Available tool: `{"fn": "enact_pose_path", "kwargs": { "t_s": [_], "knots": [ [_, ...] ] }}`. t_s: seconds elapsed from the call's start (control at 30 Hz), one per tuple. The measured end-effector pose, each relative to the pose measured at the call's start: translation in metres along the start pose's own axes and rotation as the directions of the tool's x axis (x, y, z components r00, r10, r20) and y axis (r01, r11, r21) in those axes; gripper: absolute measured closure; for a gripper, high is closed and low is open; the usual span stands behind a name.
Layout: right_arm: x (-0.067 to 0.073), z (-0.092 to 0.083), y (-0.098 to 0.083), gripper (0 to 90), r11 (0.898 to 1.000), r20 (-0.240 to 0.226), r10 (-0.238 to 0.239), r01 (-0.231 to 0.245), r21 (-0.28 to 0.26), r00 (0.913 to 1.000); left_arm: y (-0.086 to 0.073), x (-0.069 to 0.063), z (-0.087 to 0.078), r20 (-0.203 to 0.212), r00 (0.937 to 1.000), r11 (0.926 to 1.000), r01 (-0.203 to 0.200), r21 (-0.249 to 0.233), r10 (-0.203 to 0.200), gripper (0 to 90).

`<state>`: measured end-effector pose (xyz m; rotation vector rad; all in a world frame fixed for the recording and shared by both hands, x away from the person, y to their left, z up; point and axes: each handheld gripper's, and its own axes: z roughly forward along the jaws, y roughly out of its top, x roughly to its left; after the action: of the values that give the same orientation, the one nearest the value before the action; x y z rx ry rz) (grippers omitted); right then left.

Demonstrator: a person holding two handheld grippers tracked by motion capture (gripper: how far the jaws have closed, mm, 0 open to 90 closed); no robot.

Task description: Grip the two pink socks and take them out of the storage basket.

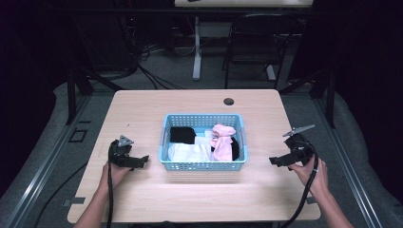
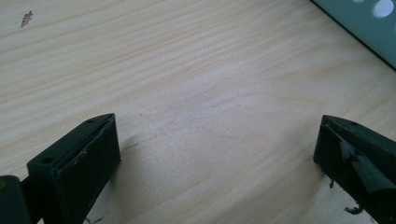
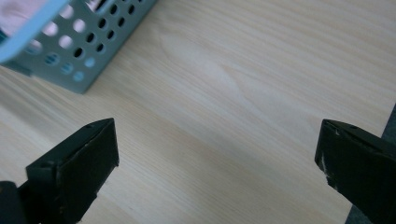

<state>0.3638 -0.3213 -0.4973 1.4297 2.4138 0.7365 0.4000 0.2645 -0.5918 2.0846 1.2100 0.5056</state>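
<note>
Both my grippers sit low over the table (image 1: 142,109), jaws spread wide, holding nothing — left gripper (image 1: 139,162) just left of the blue basket (image 1: 203,166), right gripper (image 1: 278,161) further off on its right. The basket sits mid-table with black (image 1: 182,135), white (image 1: 189,152) and pink (image 1: 222,142) clothes inside. Best next move, I judge: lift over the rim, drop onto the pink piece on top, pinch a fold. Bare wood on both sides; right gripper is close to the table edge.

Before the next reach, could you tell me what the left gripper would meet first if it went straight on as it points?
Probably the blue basket: the open left gripper points at its near left corner over bare table.
</note>
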Motion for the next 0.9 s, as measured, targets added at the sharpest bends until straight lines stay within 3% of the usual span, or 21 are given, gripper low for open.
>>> {"fn": "enact_pose_path", "kwargs": {
  "t_s": [0.3,0.63,0.9],
  "knots": [
    [0.018,-0.017,0.02,0.0,0.998,-0.016,-0.056,0.056,-0.038,0.9983,-0.001,-0.001,0.0,-0.005,1.0,1.0,0.002,-0.002,-0.002,0.4],
    [0.037,-0.019,0.04,0.0,0.993,-0.03,-0.108,0.106,-0.049,0.9937,-0.001,-0.001,-0.001,-0.007,1.0,1.0,0.002,-0.006,-0.002,0.4],
    [0.061,-0.015,0.067,0.0,0.986,-0.084,-0.154,0.147,-0.085,0.9845,-0.001,-0.001,-0.001,-0.007,1.0,1.0,0.002,-0.006,-0.002,0.4]
  ]
}}
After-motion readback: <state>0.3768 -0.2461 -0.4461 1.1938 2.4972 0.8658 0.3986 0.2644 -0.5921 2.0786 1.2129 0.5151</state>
